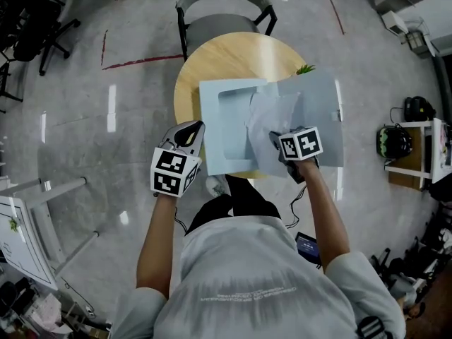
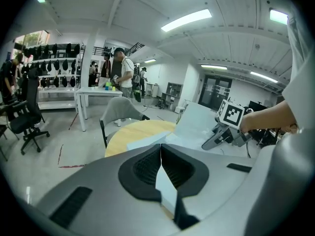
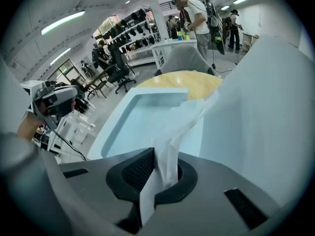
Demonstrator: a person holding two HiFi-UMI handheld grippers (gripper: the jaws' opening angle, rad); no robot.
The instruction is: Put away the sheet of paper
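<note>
A light blue box [image 1: 233,129] lies open on the round wooden table [image 1: 212,58], its lid [image 1: 318,111] folded out to the right. My left gripper [image 1: 194,131] is shut on the box's left near edge; in the left gripper view a pale blue strip of that edge [image 2: 166,188] sits between the closed jaws [image 2: 161,171]. My right gripper [image 1: 277,141] is shut on a crumpled white sheet of paper [image 1: 272,115], which hangs over the box's tray. In the right gripper view the sheet [image 3: 170,132] rises out of the closed jaws [image 3: 156,181] above the tray [image 3: 138,117].
A grey chair [image 1: 226,13] stands behind the table. Office chairs [image 2: 27,117], a white desk [image 2: 98,95] and people stand farther off. Small carts and gear [image 1: 417,147] line the right side of the floor. A green sprig [image 1: 305,69] peeks out behind the lid.
</note>
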